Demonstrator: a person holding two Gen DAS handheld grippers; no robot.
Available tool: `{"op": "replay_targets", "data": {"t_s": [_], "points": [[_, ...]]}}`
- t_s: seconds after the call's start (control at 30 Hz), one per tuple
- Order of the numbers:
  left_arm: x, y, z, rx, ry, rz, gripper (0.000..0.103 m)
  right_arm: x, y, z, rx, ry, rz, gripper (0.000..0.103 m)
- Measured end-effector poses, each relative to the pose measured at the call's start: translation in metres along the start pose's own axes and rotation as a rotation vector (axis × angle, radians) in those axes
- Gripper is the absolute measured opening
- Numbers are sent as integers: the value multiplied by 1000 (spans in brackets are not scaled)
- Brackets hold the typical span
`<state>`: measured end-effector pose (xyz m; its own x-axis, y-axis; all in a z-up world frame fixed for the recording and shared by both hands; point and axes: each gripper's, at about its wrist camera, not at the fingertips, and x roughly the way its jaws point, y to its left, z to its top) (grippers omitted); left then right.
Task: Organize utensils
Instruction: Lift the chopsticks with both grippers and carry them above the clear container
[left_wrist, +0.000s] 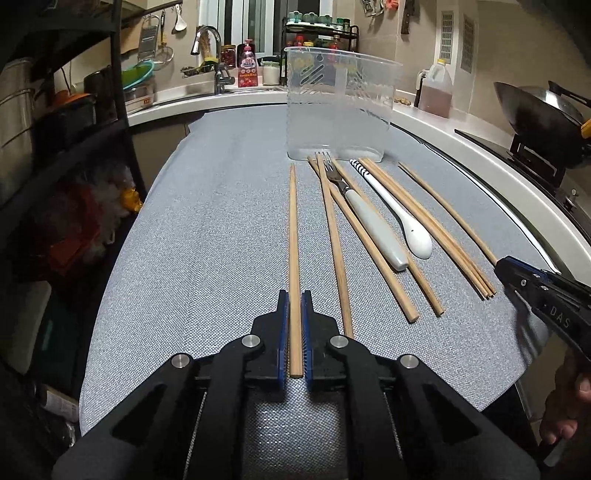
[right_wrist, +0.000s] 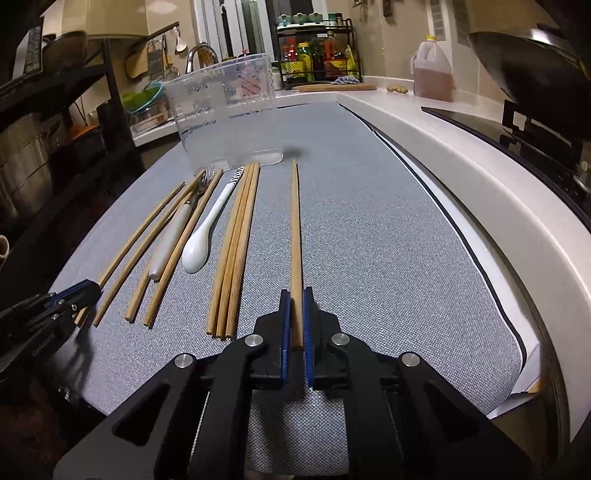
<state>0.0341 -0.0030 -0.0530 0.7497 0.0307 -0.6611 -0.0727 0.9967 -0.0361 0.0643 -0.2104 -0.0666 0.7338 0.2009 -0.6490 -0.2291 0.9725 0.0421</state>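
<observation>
**Both grippers pinch a chopstick on the grey desk**

The left gripper (left_wrist: 294, 295) is pressed together on one wooden chopstick (left_wrist: 293, 236), the blue pads tight against its sides. The right gripper (right_wrist: 296, 293) likewise pinches its own chopstick (right_wrist: 295, 229). Each held stick points toward the clear plastic container (left_wrist: 338, 103), which stands upright at the far end of the desk (left_wrist: 207, 229).

Seen from the left wrist, white letters "DAS" show on the right gripper's black body. On a red pouch (left_wrist: 246, 68) by the sink behind the container the print is too small to read.

In front of the container, between the two held sticks, lie loose chopsticks (left_wrist: 428, 225), a fork with a pale handle (left_wrist: 364, 218) crossing some of them, and a white spoon with a striped handle (left_wrist: 400, 214).

A grey woven cloth covers the desk. Behind the container runs a pale kitchen counter with a faucet (left_wrist: 210, 44), a rack of bottles (right_wrist: 317, 55), an oil jug (left_wrist: 437, 88) and a dark wok (left_wrist: 535, 110).
</observation>
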Motion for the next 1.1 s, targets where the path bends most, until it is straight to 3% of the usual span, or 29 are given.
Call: {"op": "replay_targets", "data": {"t_s": [0.13,0.6,0.83,1.1], "points": [[-4,0,2,7,-7,1,6,-5,-4,4,25,-4,-1,7],[-66,2,23,44,-208,5,6,-86,3,54,-49,-173,50,6],[-84,9,58,34,-257,-27,6,-100,5,84,-71,-214,57,6],[-85,24,109,17,-261,-62,6,-103,3,124,-52,-231,85,6]]}}
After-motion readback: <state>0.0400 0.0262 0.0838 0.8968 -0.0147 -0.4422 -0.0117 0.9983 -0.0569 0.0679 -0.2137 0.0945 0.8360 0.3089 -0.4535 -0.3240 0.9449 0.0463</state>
